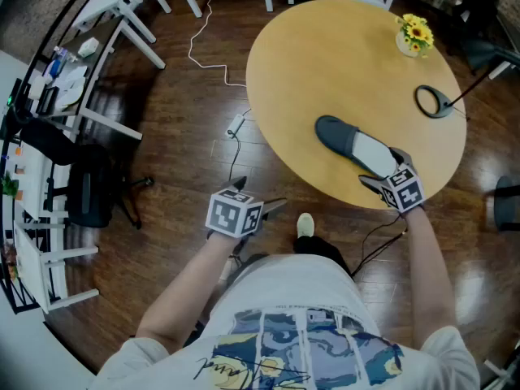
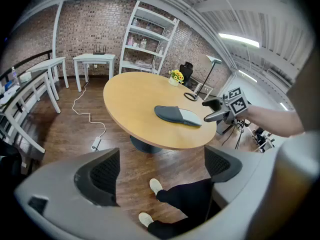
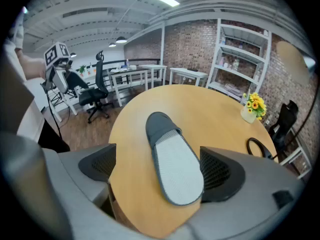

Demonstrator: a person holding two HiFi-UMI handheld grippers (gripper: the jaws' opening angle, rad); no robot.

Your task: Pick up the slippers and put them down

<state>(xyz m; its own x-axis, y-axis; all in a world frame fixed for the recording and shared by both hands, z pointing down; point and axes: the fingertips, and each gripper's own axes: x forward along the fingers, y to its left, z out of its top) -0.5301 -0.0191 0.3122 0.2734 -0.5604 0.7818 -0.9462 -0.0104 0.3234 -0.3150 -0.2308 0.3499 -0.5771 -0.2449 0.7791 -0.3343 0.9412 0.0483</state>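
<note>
The right claw (image 3: 159, 171) is spread wide, its jaws flanking the heel of the grey slipper (image 1: 353, 143). The slipper lies at the near edge of the tabletop (image 1: 325, 55), with its toe toward the centre and bare wood all round. The left claw (image 2: 159, 173), released and empty, hangs over the floor (image 1: 179, 136) just off that edge.

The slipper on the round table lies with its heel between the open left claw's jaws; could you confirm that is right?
Not quite: it is the right claw, not the left, whose open jaws flank the heel of the slipper on the round table; the right gripper view shows it. The left claw is open over the floor.
</note>
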